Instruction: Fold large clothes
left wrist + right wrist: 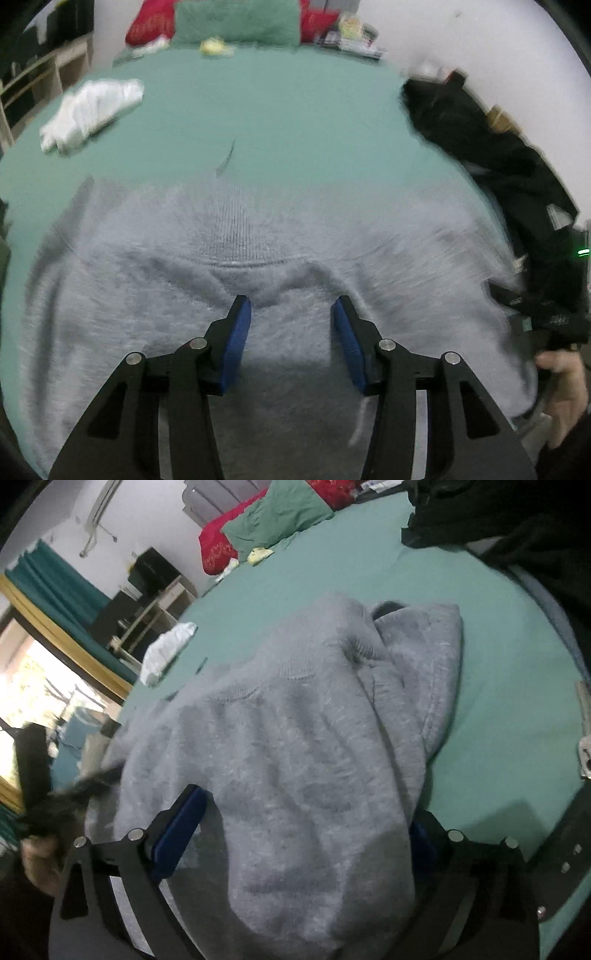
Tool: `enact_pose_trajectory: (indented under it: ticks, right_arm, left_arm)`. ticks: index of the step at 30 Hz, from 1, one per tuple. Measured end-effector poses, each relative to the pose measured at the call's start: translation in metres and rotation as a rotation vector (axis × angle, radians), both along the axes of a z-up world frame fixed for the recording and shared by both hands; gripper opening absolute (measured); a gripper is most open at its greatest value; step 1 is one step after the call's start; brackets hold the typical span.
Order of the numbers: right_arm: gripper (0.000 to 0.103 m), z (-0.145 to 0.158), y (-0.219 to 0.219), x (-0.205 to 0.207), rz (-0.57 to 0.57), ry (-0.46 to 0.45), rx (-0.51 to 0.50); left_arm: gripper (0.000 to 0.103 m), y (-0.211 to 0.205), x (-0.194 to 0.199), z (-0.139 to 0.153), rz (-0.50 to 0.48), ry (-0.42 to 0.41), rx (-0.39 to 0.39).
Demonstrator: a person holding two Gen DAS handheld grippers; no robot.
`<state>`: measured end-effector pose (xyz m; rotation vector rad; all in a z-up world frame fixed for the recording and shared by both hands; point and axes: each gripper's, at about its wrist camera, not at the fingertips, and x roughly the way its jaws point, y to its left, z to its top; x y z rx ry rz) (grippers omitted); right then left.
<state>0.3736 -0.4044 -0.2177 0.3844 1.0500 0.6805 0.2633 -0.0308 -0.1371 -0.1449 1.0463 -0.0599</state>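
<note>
A large fuzzy grey sweater (258, 258) lies spread on the green bed sheet (277, 122). My left gripper (291, 314) is open just above the sweater's middle, its blue pads apart and holding nothing. In the right wrist view the sweater (295, 720) is bunched, with a fold lying over and between my right gripper's (306, 819) wide-open fingers. The left blue pad (177, 827) shows; the right pad is mostly hidden under the cloth. The jaws do not clamp the cloth.
A crumpled white garment (92, 110) lies at the bed's far left. Black clothes (498, 184) are heaped along the right edge. Green and red pillows (236, 22) sit at the head. Wooden shelves (147, 616) stand beside the bed.
</note>
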Motion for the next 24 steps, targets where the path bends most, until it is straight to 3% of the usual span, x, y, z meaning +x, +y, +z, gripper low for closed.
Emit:
enact_pose_trajectory:
  ticks: [1, 2, 3, 4, 5, 11, 15, 19, 24]
  right_arm:
    - [0.096, -0.002, -0.003, 0.001, -0.013, 0.012, 0.045]
    - [0.083, -0.004, -0.005, 0.001, -0.016, 0.026, 0.091]
    - [0.067, -0.007, -0.003, 0.000, 0.002, 0.043, 0.136]
    - [0.041, -0.010, 0.000, -0.001, 0.020, 0.060, 0.150]
    - [0.040, -0.016, 0.003, -0.003, 0.032, 0.087, 0.185]
    - [0.033, -0.001, 0.003, -0.014, -0.011, 0.036, 0.246]
    - [0.032, 0.030, 0.012, -0.027, -0.018, -0.036, 0.239]
    - [0.032, 0.067, 0.035, -0.048, 0.018, -0.135, 0.155]
    - [0.032, 0.093, 0.056, -0.062, 0.007, -0.186, 0.057]
  left_arm:
    - [0.050, 0.000, 0.001, -0.007, 0.007, 0.002, -0.002]
    - [0.050, -0.001, -0.001, -0.010, 0.010, -0.010, 0.005]
    - [0.050, -0.005, -0.004, -0.011, 0.010, -0.023, 0.029]
    - [0.050, -0.008, -0.005, -0.012, 0.007, -0.029, 0.049]
    - [0.050, -0.010, -0.006, -0.013, 0.005, -0.033, 0.066]
    - [0.050, -0.013, -0.007, -0.014, 0.018, -0.045, 0.077]
    - [0.050, -0.011, -0.008, -0.013, 0.013, -0.043, 0.068]
    - [0.050, -0.008, -0.004, -0.005, 0.003, -0.018, 0.058]
    - [0.050, 0.015, -0.017, 0.012, -0.030, -0.020, -0.026]
